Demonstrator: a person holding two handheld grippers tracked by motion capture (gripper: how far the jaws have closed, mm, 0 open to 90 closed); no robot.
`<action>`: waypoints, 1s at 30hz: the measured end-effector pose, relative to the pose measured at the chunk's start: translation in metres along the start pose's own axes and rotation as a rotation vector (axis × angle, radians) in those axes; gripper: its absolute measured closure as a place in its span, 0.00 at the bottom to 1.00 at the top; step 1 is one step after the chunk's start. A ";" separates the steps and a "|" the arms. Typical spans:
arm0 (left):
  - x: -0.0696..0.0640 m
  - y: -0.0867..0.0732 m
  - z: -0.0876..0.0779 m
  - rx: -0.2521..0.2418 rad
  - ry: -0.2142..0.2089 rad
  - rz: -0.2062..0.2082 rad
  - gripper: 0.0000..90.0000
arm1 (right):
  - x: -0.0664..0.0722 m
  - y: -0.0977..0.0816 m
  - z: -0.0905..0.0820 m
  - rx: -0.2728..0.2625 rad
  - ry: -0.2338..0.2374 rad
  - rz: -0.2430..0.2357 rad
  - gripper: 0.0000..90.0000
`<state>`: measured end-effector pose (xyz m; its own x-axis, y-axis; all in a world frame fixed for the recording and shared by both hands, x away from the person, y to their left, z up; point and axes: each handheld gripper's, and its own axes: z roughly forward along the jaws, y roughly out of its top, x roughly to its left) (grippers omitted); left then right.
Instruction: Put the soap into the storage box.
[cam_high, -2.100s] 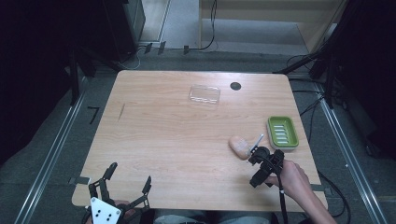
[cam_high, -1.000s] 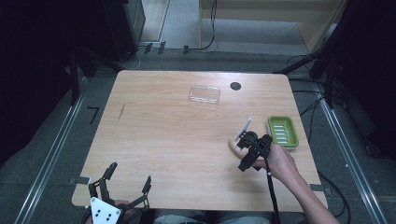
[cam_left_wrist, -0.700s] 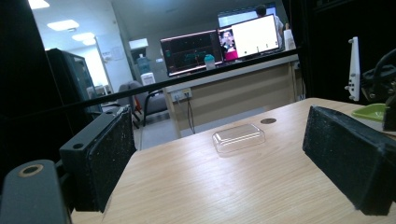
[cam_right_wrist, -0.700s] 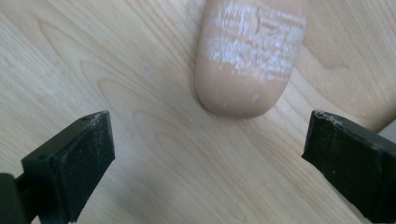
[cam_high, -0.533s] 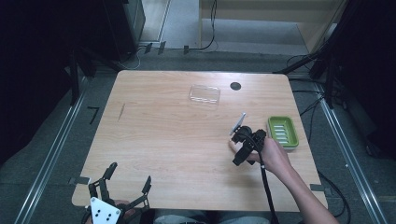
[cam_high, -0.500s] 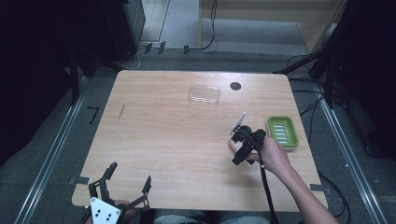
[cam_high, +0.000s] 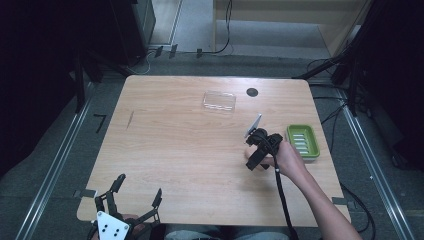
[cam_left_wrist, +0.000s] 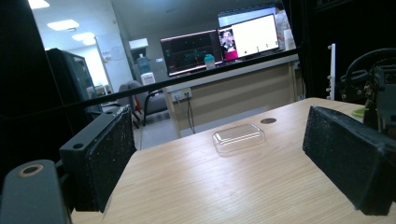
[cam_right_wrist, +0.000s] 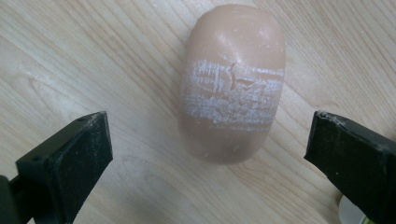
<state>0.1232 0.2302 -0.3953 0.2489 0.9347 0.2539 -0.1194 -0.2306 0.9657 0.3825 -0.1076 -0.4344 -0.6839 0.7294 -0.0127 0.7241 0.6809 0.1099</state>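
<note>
While lidless, green soap dish (cam_high: 303, 141) empty, soap bar (cam_right_wrist: 232, 84) on table (cam_high: 170, 145)

— What surrounds the table (cam_high: 165, 150)?
— Grey floor (cam_high: 195, 25), metal rails (cam_high: 55, 165) at left and right, cables (cam_high: 227, 30) at top centre, dark cabinets (cam_high: 135, 20) upper left.
— And beyond?
— In the left gripper view, a desk (cam_left_wrist: 233, 88) with lit monitors (cam_left_wrist: 219, 42) at top centre, ceiling lights (cam_left_wrist: 63, 24) upper left.
</note>
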 end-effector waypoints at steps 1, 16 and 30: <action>0.000 0.000 0.000 0.000 0.000 0.001 0.11 | -0.001 0.001 0.001 0.000 0.000 0.001 0.00; 0.000 0.000 0.000 -0.002 0.001 -0.003 0.11 | -0.014 0.017 0.020 0.045 0.012 0.045 0.02; 0.000 0.000 0.000 -0.002 0.000 0.001 0.11 | -0.015 0.020 0.030 0.064 0.010 0.069 0.22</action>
<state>0.1228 0.2306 -0.3953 0.2485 0.9346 0.2545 -0.1214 -0.2306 0.9655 0.4102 -0.1031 -0.4614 -0.6329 0.7742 0.0025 0.7735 0.6321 0.0469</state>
